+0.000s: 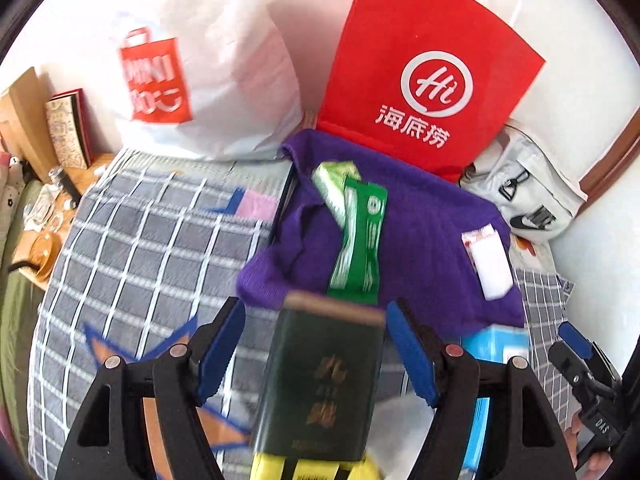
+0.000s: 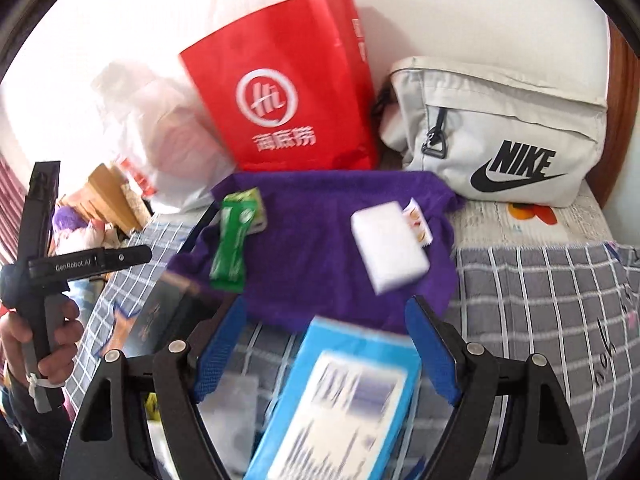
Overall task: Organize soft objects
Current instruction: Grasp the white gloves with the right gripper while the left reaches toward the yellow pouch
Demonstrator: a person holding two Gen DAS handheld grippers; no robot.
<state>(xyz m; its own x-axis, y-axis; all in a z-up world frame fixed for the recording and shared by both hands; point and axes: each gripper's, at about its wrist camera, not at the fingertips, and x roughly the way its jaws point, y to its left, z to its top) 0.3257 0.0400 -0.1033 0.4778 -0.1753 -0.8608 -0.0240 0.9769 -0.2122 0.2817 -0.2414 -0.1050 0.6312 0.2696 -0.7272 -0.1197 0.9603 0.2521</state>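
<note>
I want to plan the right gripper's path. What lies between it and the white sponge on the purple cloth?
In the right wrist view, a blue packet sits between the right gripper fingers; beyond it only purple cloth reaches the white sponge.

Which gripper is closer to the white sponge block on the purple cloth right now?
Right. The right gripper is open just below the white sponge, over a blue pack. The left gripper sits farther left, around a dark green pack.

Red paper bag (image 1: 430,68), white logo, upright at wall. White plastic shopping bag (image 1: 208,60) just beside it, to its left. Grey Nike pouch (image 2: 496,132) at its right. All on checked grey bedding (image 1: 152,232). Wooden side table (image 1: 60,200) beyond bed edge, cluttered.
</note>
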